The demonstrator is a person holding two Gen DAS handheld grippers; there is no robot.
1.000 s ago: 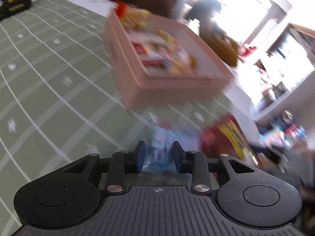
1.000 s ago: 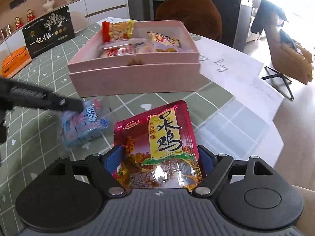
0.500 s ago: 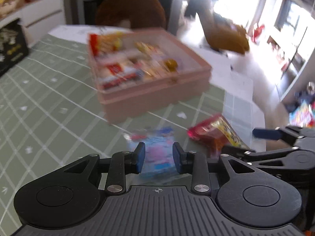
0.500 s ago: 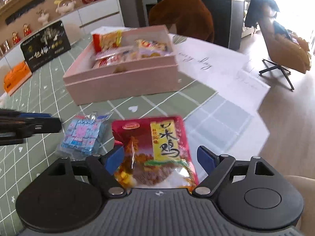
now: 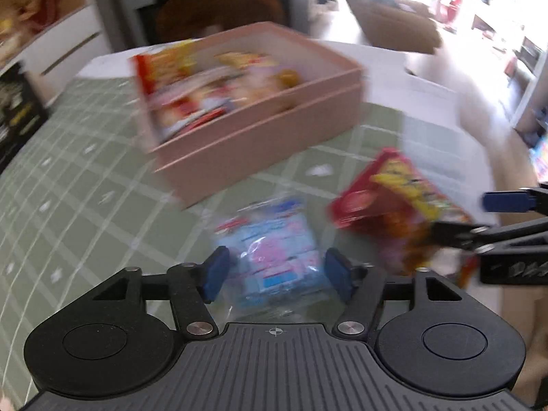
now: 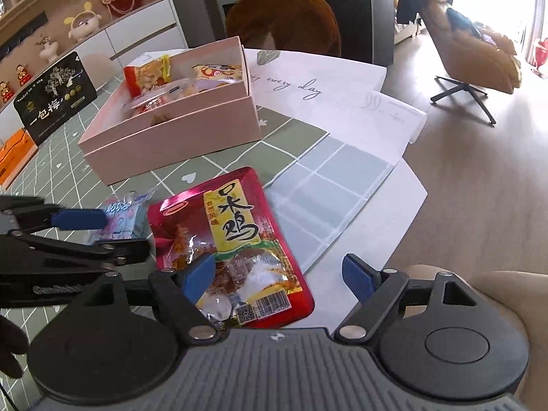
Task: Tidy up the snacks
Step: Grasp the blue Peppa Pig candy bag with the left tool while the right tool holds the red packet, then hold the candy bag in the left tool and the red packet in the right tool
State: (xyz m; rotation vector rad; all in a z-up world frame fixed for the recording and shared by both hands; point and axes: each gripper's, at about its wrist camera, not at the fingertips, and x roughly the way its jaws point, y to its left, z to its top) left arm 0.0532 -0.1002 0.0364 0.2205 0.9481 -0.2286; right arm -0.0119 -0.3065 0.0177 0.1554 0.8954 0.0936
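Observation:
A blue snack packet (image 5: 274, 250) lies on the green checked cloth between the fingers of my left gripper (image 5: 276, 274). Its jaws are opening wide and the pads stand clear of the packet. A red packet with yellow lettering (image 6: 226, 239) lies flat by the table's near edge. My right gripper (image 6: 279, 277) is open over it; the left finger overlaps the packet and the right finger is well clear. Behind both stands a pink box (image 6: 171, 140) holding several snack packets. The left gripper (image 6: 120, 233) shows beside the red packet, and the right gripper (image 5: 479, 218) shows at the right of the left wrist view.
White paper sheets (image 6: 325, 102) lie right of the box. A black box with gold lettering (image 6: 54, 99) and an orange box (image 6: 13, 157) stand at the far left. A brown chair back (image 6: 284, 20) stands behind the table. The table edge runs close on the right.
The left jaws went from narrow on the blue packet to wide apart, and the packet now lies on the cloth. The right gripper has shifted, so the red packet sits nearer its left finger.

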